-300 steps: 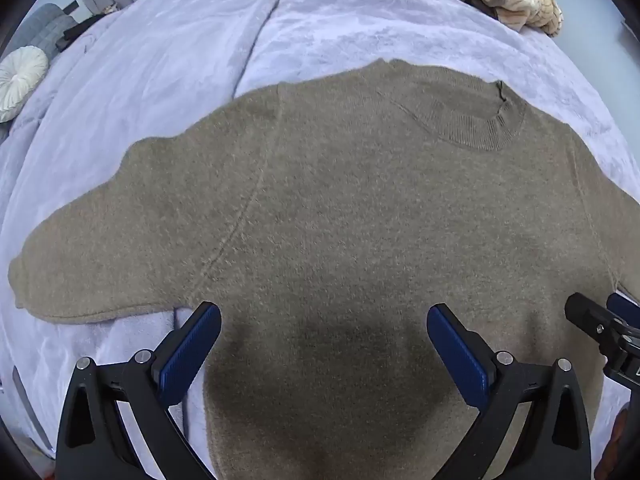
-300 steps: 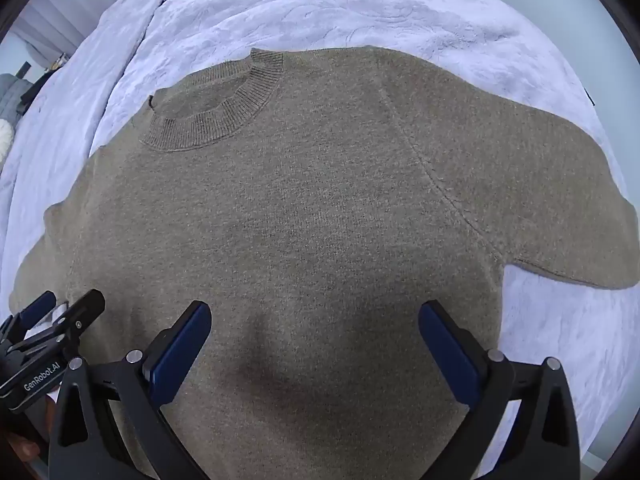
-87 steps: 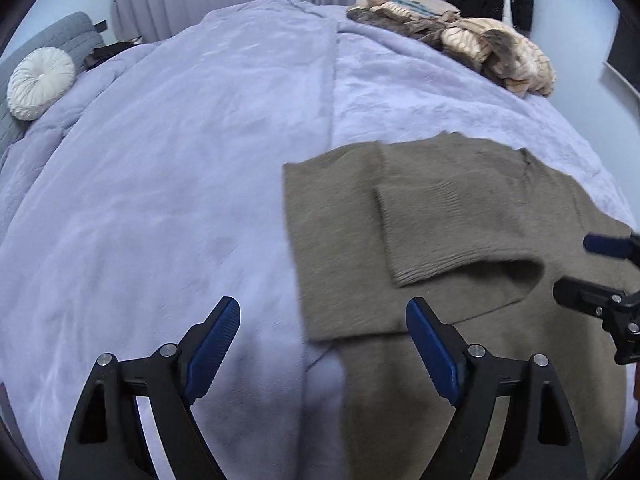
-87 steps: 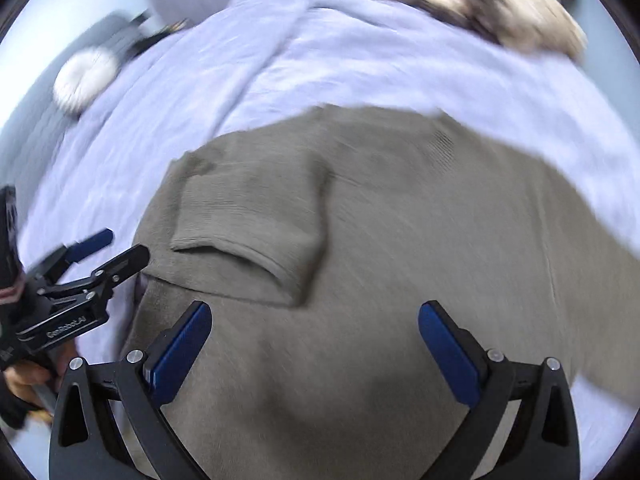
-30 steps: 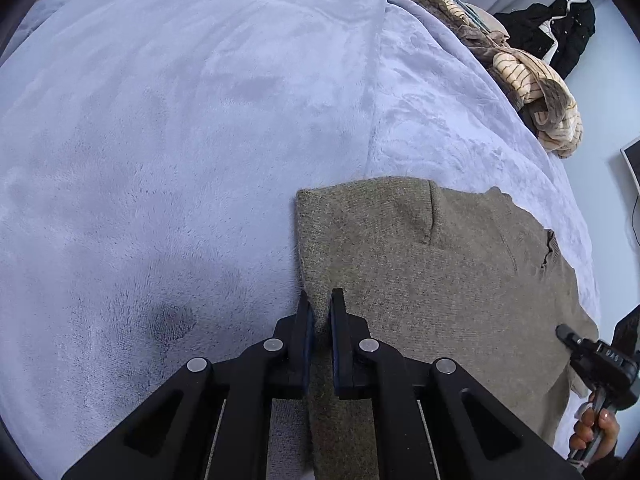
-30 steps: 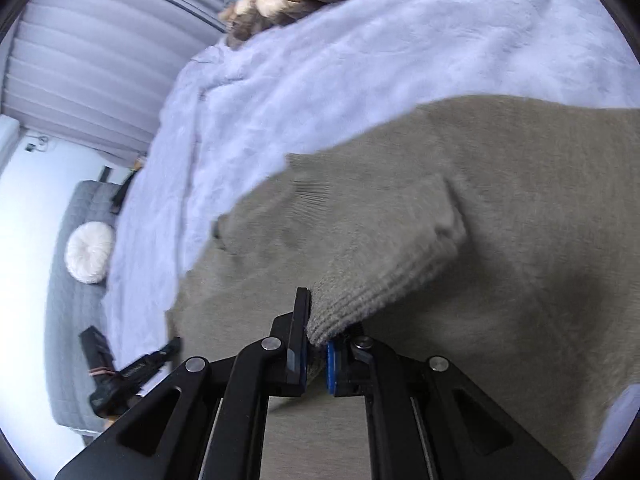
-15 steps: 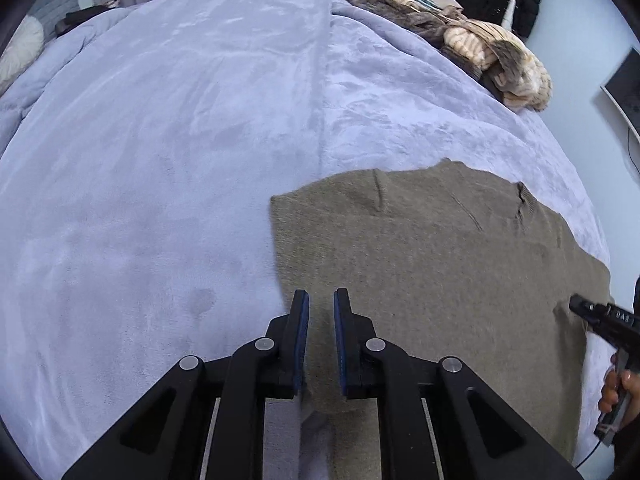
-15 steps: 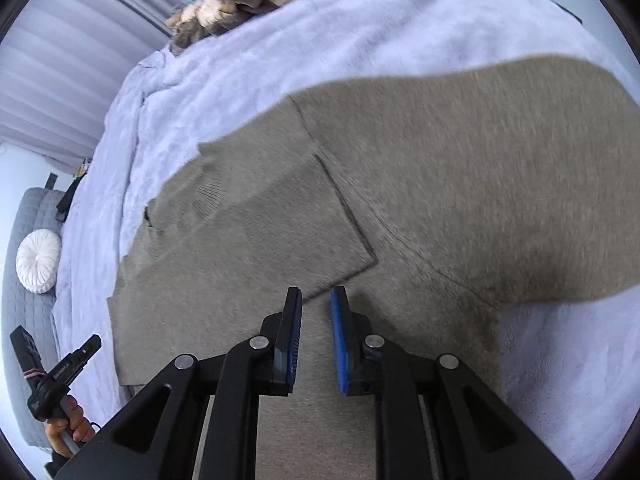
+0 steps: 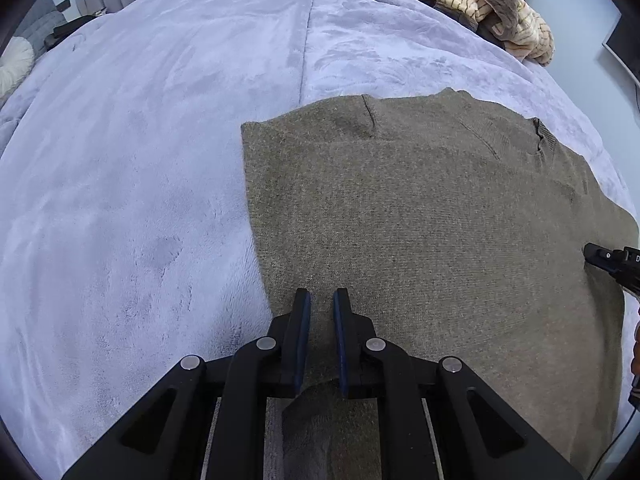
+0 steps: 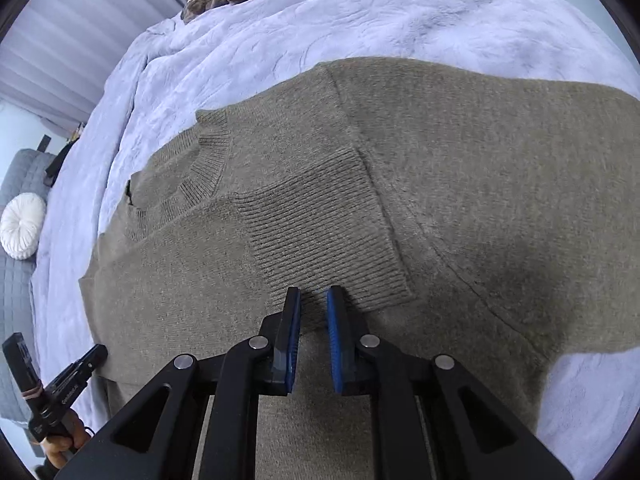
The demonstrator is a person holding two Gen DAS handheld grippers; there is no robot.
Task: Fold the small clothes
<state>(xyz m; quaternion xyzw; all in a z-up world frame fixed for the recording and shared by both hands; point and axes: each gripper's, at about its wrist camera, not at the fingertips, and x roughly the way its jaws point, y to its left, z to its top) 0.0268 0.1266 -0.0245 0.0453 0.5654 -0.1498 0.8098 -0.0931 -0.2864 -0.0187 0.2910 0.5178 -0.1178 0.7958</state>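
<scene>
My left gripper (image 9: 320, 300) has its jaws nearly together with a narrow gap, and no cloth is pinched that I can see; it hovers over the near left edge of the olive knit sweater (image 9: 420, 220). My right gripper (image 10: 313, 298) is likewise almost closed but holding nothing, its tips just at the ribbed cuff (image 10: 320, 232) of the sleeve that lies folded across the chest.

As I judge it, one side is done: the left sleeve is folded in, giving a straight vertical edge on that side, and its cuff rests on the body below the ribbed collar (image 10: 204, 172). The right sleeve (image 10: 520, 140) is spread out to the side, so that fold is left, then the body has to be folded over.

The sweater lies flat on the lavender fleece blanket (image 9: 140, 160) covering the bed, directly ahead of both grippers. A heap of other clothes (image 9: 480, 8) sits at the far end, well apart.
</scene>
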